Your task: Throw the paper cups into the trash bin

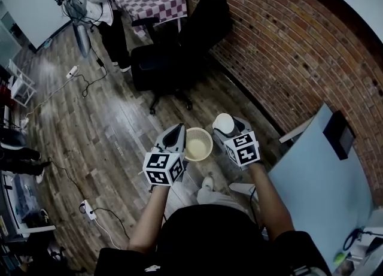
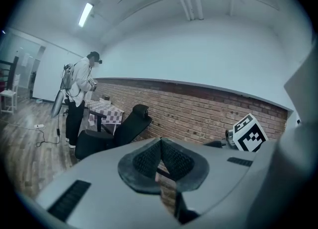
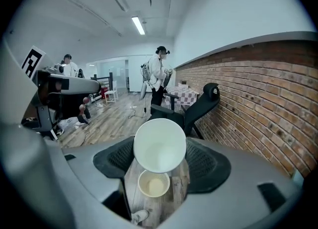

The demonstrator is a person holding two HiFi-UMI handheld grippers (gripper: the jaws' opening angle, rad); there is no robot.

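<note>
the right gripper (image 1: 230, 129) is clamped on a white paper cup (image 3: 160, 146), open mouth toward its camera, held off the floor just right of the pale round trash bin (image 1: 209, 147). the left gripper (image 2: 160, 146) has its jaws pressed together on nothing, just left of the bin. a black office chair (image 1: 173, 59) stands farther off by the brick wall (image 1: 281, 47).

You can read no words, brands or numbers here. The only signs are black-and-white square markers (image 1: 158, 162) on your left gripper (image 1: 175, 134) and right gripper (image 1: 230, 126), either side of the round cream mesh bin (image 1: 210, 143).
</note>
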